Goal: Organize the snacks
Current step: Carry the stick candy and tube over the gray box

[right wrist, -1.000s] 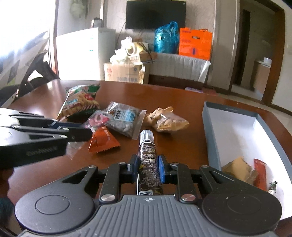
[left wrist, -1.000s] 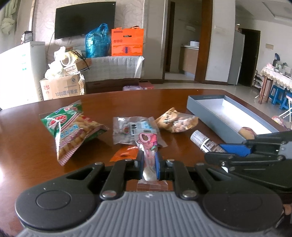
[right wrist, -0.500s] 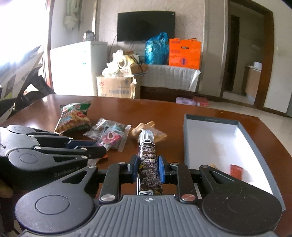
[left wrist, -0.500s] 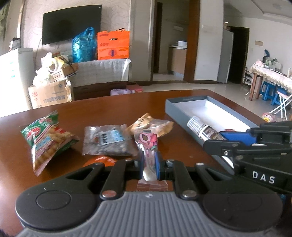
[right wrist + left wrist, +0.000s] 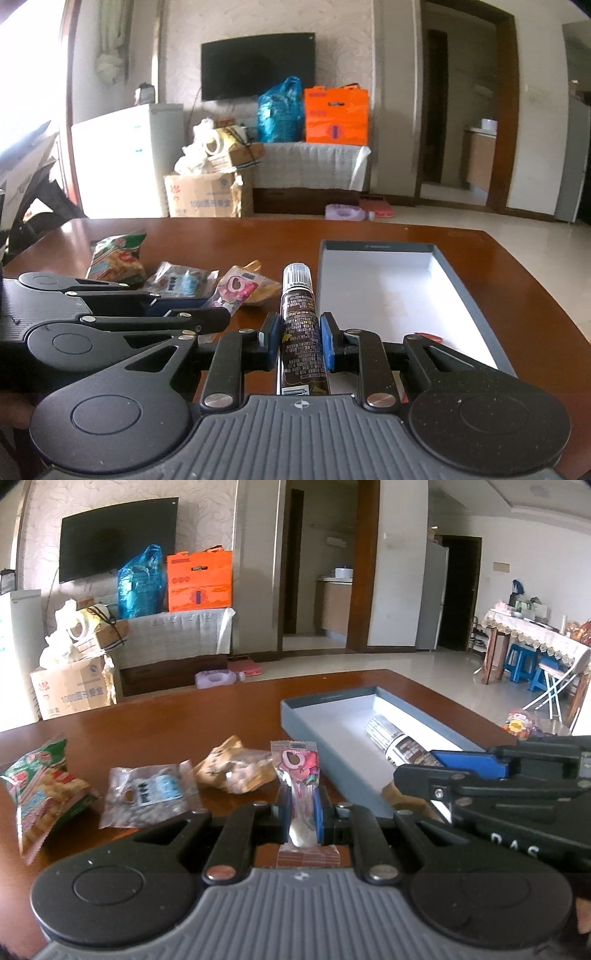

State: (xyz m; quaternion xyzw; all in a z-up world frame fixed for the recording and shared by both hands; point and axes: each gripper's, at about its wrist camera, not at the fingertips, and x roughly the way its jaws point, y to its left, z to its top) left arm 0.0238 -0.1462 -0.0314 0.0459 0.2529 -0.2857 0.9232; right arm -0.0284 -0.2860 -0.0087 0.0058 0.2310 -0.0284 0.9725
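Blue pads: on my left tongs (image 5: 301, 814) they were pressed together on the clear tail of a pink candy packet (image 5: 297, 771), its printed end standing up past the tips, likely so it would drop in cleanly on release.
Right tongs: my right tongs (image 5: 298, 341) pinched a dark snack tube (image 5: 300, 325) around its middle, ridged cap forward along the fingers, which I judged a steady hold for a round, slippery wrapper.
Pose of my hands: both tongs pointed forward and a little downward, side by side, the left one just left of the right in the right wrist view; the right one reached across in front of the box in the left wrist view.
Grey box: the grey box (image 5: 458, 291) lay open on the brown surface (image 5: 517, 273), directly ahead of the right tongs, with the tube's cap just beside its near left wall; a small red packet (image 5: 428, 336) lay inside near its front.
Snacks not yet sorted: a tan peanut bag (image 5: 236, 768), a clear bag with a blue label (image 5: 149, 795) and a green snack bag (image 5: 40, 790) lay loose on the surface left of the box.
Step, as I judged it: carrying two items to the box together, with neither released yet.
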